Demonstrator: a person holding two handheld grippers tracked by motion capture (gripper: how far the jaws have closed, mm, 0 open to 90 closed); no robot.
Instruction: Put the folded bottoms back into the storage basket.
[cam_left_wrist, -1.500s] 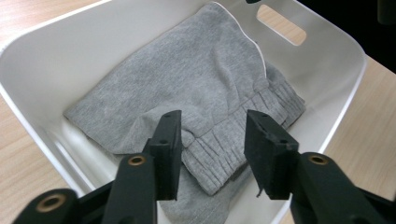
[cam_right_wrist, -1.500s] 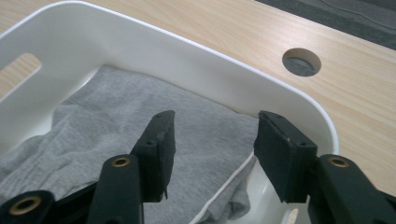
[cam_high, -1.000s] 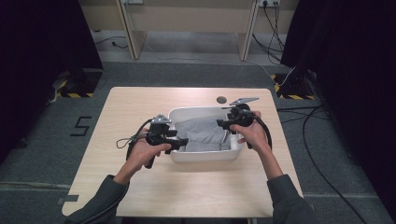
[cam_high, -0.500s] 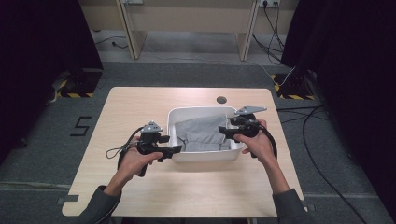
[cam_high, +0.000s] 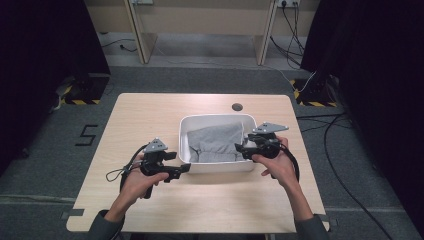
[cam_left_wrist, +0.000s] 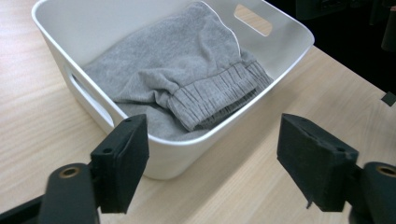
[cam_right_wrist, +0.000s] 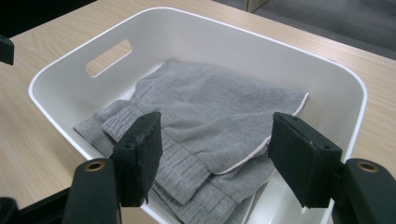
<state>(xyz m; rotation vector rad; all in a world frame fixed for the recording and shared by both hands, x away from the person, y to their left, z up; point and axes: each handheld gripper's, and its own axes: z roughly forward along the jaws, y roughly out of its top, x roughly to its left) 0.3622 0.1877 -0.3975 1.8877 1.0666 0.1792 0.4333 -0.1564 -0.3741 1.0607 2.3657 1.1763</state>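
Note:
A white plastic tub with handle slots stands mid-table, and a folded grey garment with ribbed cuffs lies in it. My left gripper sits just outside the tub's near left corner. Its jaws have just been opening and stand open with nothing gripped; the tub's corner shows beyond the gap, the garment farther in. My right gripper hovers at the tub's right rim. Its jaws have also been opening and stand open above the garment without touching it; the tub's rim curves behind.
The light wooden table has a small dark round hole behind the tub. Grey floor surrounds the table, with a taped mark at the left and cables at the right. Bare tabletop lies left and in front of the tub.
Both hands have drawn apart and off the garment: the left gripper moved left and nearer, out of the tub; the right gripper moved right to the rim. Both pairs of jaws stand wider.

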